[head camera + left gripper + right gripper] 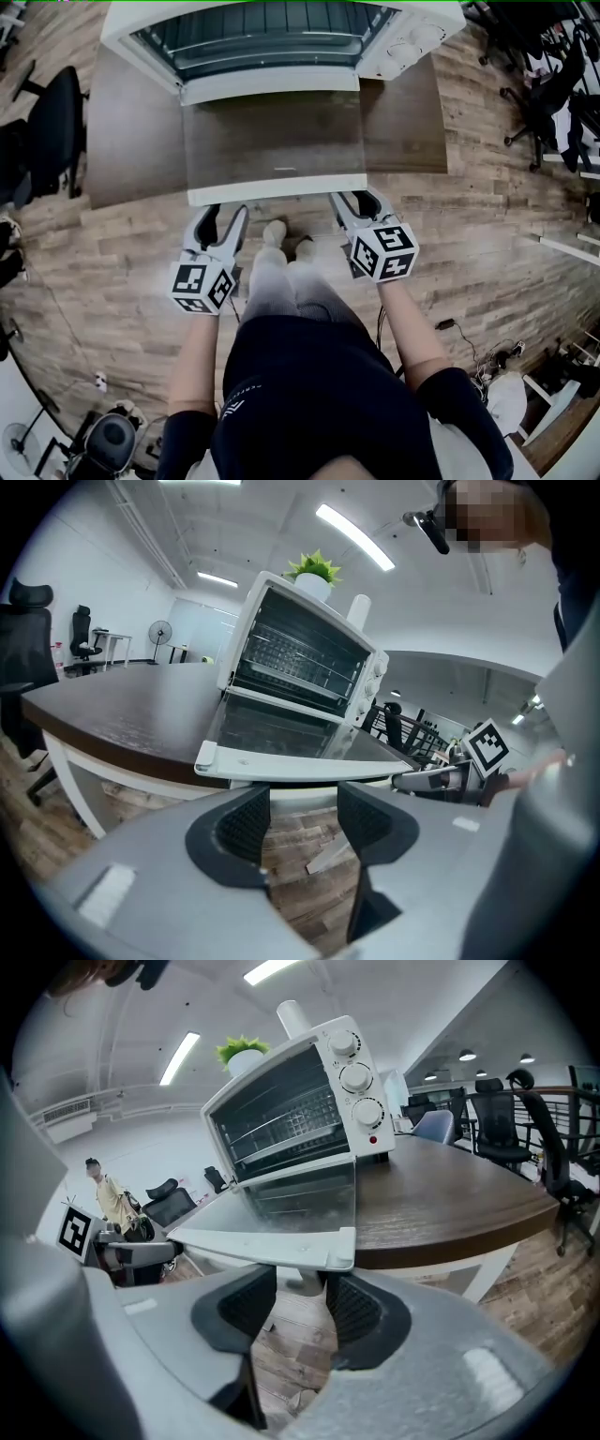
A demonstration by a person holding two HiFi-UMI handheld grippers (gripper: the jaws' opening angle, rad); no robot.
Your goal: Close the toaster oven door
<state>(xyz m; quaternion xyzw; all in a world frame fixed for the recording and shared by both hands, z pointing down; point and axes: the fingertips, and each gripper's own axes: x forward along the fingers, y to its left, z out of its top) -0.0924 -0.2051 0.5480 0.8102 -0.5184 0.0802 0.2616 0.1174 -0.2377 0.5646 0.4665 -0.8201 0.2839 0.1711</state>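
Note:
A white toaster oven (412, 42) stands on a dark wooden table (131, 131). Its glass door (272, 141) hangs fully open and lies flat, and its white front edge (277, 189) reaches past the table's rim. My left gripper (223, 214) is just below the left end of that edge, jaws open, nothing between them. My right gripper (354, 199) is open under the right end. In the left gripper view the door (281, 761) sits right above my left gripper (303, 817). In the right gripper view the door's corner (328, 1246) is over my right gripper (300, 1307).
A potted plant (314, 569) sits on the oven. Office chairs stand at the left (52, 122) and at the right (553, 103). The person's legs and feet (281, 253) are on the plank floor between the grippers. Someone stands far off (112, 1199).

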